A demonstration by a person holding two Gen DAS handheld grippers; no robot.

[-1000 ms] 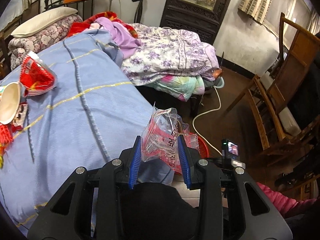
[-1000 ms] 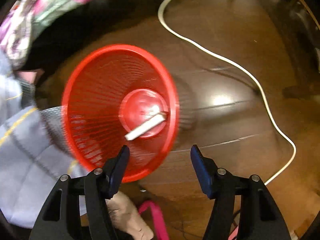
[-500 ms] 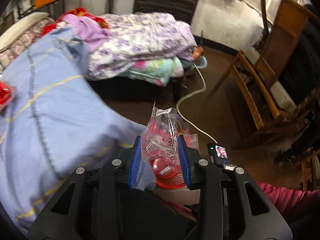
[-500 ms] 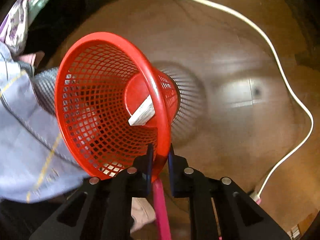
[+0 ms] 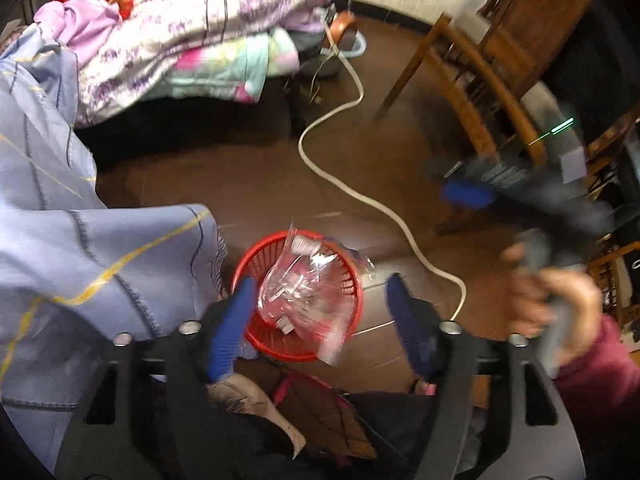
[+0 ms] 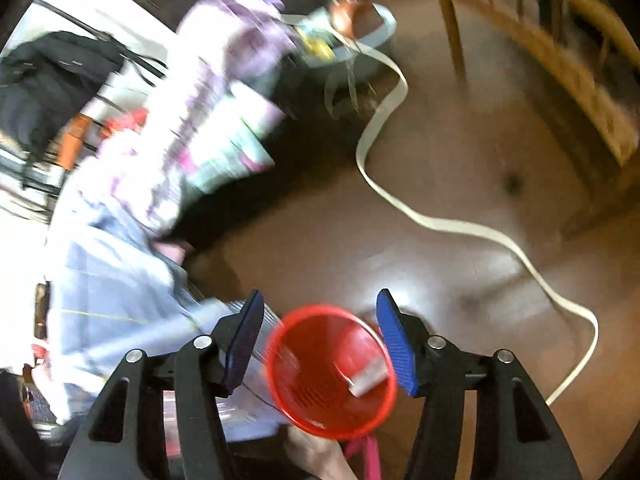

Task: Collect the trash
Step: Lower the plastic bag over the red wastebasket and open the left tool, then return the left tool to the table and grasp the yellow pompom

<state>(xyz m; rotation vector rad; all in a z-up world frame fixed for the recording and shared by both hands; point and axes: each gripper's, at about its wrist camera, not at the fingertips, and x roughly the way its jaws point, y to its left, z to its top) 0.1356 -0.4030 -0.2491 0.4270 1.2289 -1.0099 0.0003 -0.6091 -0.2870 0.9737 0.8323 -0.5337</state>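
**Both tools wide apart over the red basket**

At far left in the left wrist view, a blue bedsheet (image 5: 80,216) with yellow lines drapes down to the floor, and behind it lie folded floral quilts (image 5: 192,28). Just right of the sheet's edge stands the red basket (image 5: 352,312) on the brown floor (image 5: 248,176). A clear plastic bag (image 5: 304,292) with red print hangs loose over the basket's mouth, between the blue pads but gripped by neither. The left tool (image 5: 320,320) is spread wide, with nothing in its grasp. A white cable (image 5: 340,184) snakes across the floor to the right of the basket. Further right, blurred, the right tool (image 5: 472,194) shows in the person's right hand (image 5: 556,300), in front of a wooden chair (image 5: 480,76).

In the right wrist view, heavily blurred, the blue sheet (image 6: 112,276) fills the left side. The right tool (image 6: 320,344) is open wide and holds nothing; the red basket (image 6: 304,408) sits between and below its fingers, touching neither, with a white scrap (image 6: 366,378) inside. The cable (image 6: 460,226) curves across the floor on the right.
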